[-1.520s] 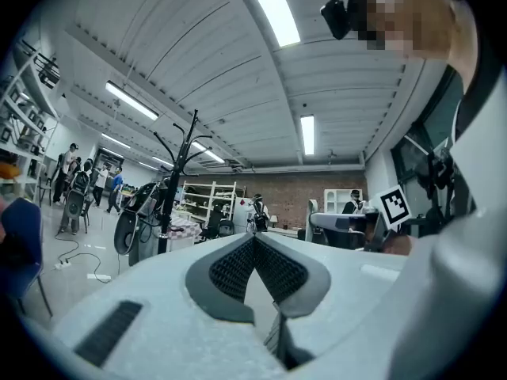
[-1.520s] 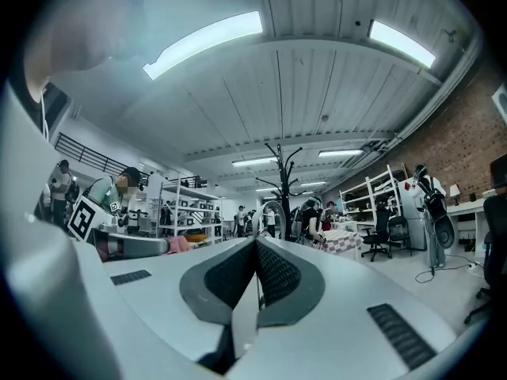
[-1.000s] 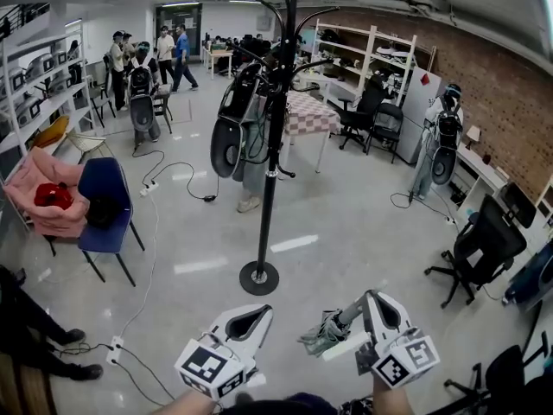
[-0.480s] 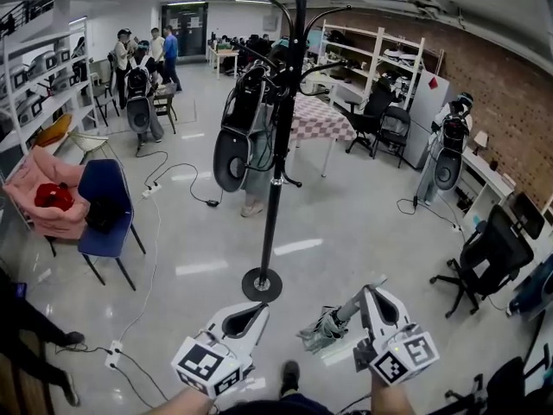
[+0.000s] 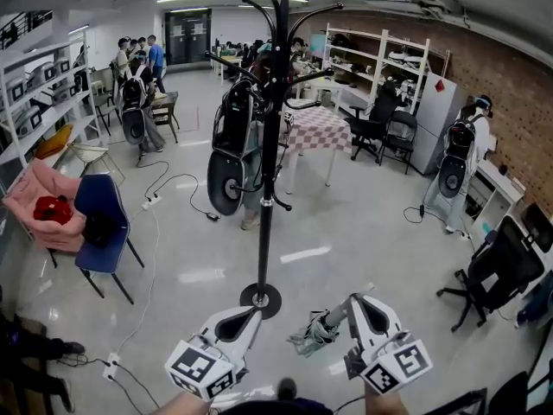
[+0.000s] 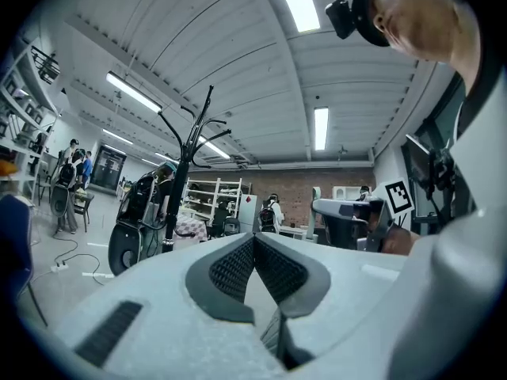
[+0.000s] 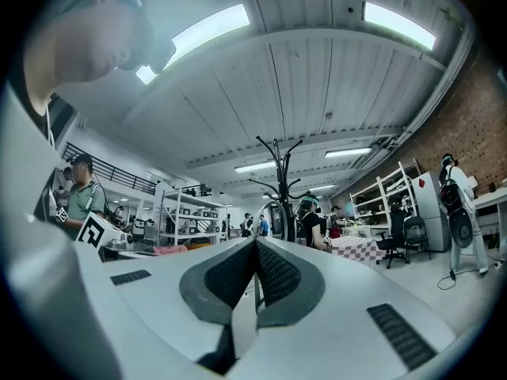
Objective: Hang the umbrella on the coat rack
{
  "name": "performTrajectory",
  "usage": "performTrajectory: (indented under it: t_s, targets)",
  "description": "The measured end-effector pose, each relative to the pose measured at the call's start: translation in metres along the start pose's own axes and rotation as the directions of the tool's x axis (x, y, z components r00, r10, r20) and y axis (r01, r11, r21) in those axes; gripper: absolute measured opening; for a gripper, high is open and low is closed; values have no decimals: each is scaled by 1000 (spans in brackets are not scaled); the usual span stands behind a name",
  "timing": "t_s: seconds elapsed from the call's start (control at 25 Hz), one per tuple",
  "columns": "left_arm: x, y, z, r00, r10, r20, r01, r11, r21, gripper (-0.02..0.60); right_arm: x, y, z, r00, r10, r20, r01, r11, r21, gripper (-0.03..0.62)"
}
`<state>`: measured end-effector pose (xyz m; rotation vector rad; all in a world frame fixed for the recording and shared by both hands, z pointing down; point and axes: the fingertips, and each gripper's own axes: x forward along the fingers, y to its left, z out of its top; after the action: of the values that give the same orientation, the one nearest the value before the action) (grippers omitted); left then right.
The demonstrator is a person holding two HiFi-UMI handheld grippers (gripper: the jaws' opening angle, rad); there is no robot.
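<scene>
Two tools show at the near edge of the head view. The right tool [image 5: 352, 302] is closed on the umbrella [image 5: 313, 334]. In the right gripper view its jaws pinch a thin pale part of it, and a slim curved loop [image 7: 272, 205] rises just beyond the tips. The left tool [image 5: 251, 313] has its jaws together with nothing between them, as the left gripper view shows.

The umbrella, folded and grey-green, sits low and near, between the two tools. Its long axis runs from the right tool's tips toward the near left, so the bundled cloth end points at the left tool.

The coat rack [image 5: 266, 171] stands on the floor [image 5: 346, 232] farther off, with its black pole upright. Its round base [image 5: 259, 299] shows just beyond the left tool, and its curved hooks [image 5: 284, 11] spread at the very top. The rack thus lies ahead and a little left of the right tool, with the hooks well above both tools.

By this reading the hanging is not yet begun. The right tool alone holds the umbrella and must raise it to a hook. The left tool, nearer the pole, is free to steady it. Whether the loop is a strap or a handle cannot be told.
</scene>
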<state>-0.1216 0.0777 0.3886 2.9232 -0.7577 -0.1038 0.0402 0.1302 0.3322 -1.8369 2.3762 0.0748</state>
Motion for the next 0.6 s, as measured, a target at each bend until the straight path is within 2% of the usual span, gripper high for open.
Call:
performTrajectory:
  t_s: [0.36,0.6]
  targets:
    - [75,8,0,999,46,-17,-46,999,-1,11,34,-66,-2,998,57,1,-57,998,1,8]
    - [121,2,-2,997,75,-29,-75,997,-7,11,47,-104,-5,992,125,-17,-126,992,-19,8]
